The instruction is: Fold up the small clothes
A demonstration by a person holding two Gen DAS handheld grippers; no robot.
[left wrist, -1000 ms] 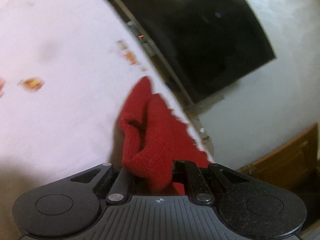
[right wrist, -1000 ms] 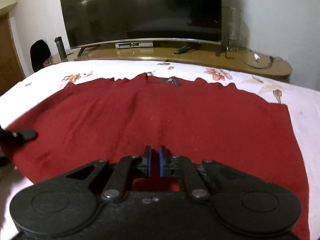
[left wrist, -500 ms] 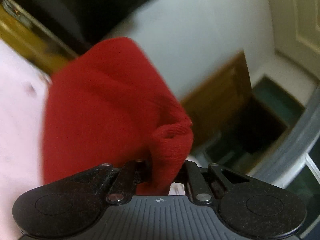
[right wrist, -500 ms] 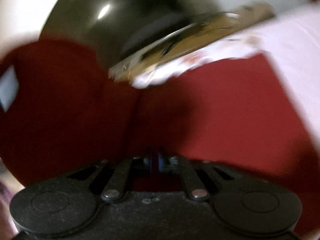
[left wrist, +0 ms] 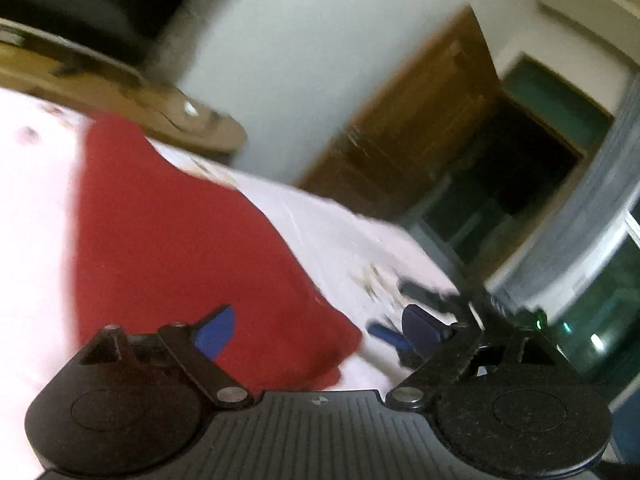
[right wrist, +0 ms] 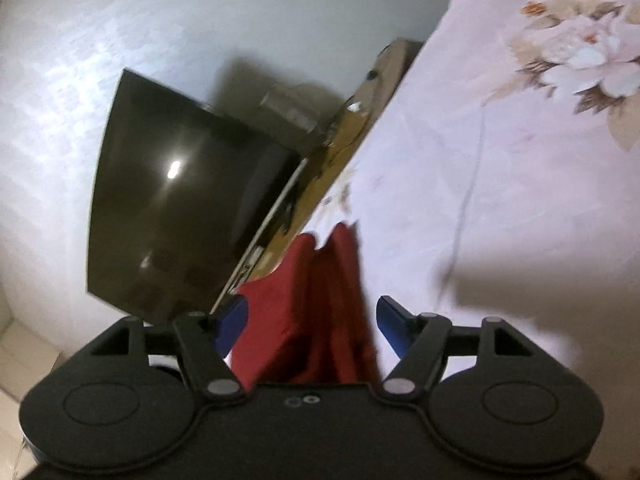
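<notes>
Red garment [left wrist: 172,248], blurred, lies unpinched between the opening left gripper [left wrist: 320,330] and right gripper [right wrist: 312,320].

One red garment [left wrist: 180,248], one floral bedsheet [right wrist: 500,200], one television [right wrist: 180,208], two tools [left wrist: 316,330] [right wrist: 312,322].

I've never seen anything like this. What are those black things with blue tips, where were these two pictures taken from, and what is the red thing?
No robot here: a person holds a two-finger clamp in each hand, with a camera on each clamp looking along its fingers. One picture is from the left gripper, the other from the right gripper; the blue tips are their finger pads. Both clamps are opening, and neither pad presses on anything. The red cloth is a garment being folded on a bed sheet with a flower print. It lies between the right clamp's pads, loose. Behind stand a television and a wooden door.
</notes>
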